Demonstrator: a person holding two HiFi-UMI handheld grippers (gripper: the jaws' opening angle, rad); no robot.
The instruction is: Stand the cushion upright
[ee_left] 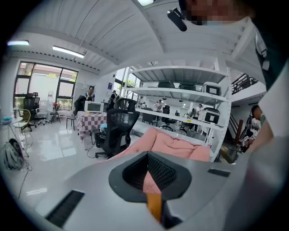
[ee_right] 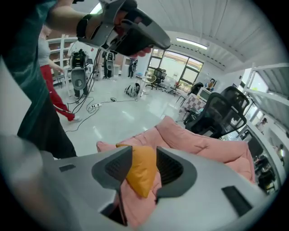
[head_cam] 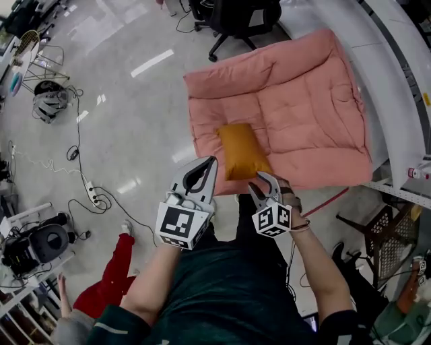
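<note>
The orange cushion (head_cam: pixel 244 151) lies flat on the near left part of a pink quilted pad (head_cam: pixel 310 101), its longer side running away from the person. It is not yet upright. The pad's thicker padded border rises along its far and left edges. Its right side lies against a white shelf frame (head_cam: pixel 397 87).

A black office chair (head_cam: pixel 236 20) stands just beyond the pad's far edge. On the glossy floor (head_cam: pixel 135 121) to the left, cables (head_cam: pixel 77 151) run to a power strip (head_cam: pixel 93 194), well apart from the pad. A black machine (head_cam: pixel 40 246) sits at the far left. A person in red trousers (head_cam: pixel 111 276) stands close behind the left arm. A mesh basket (head_cam: pixel 384 236) stands low on the right.

Between the tongs and the cushion only the pad's near edge shows.

The right gripper (head_cam: pixel 261 183) hangs just at the cushion's near end and points steeply down. Its jaws stand partly apart. In the right gripper view the cushion shows in the gap between them, with the pads not pressed on it. The right hand (head_cam: pixel 291 202) wears a wristband, and the bare forearm reaches forward.

The left gripper (head_cam: pixel 210 163) is over the pad's near left edge, just left of the cushion's near corner, and points forward and slightly down. Its jaw tips meet, and it grips nothing. Through the hollow between its pads show only a strip of pink pad and a sliver of orange.
</note>
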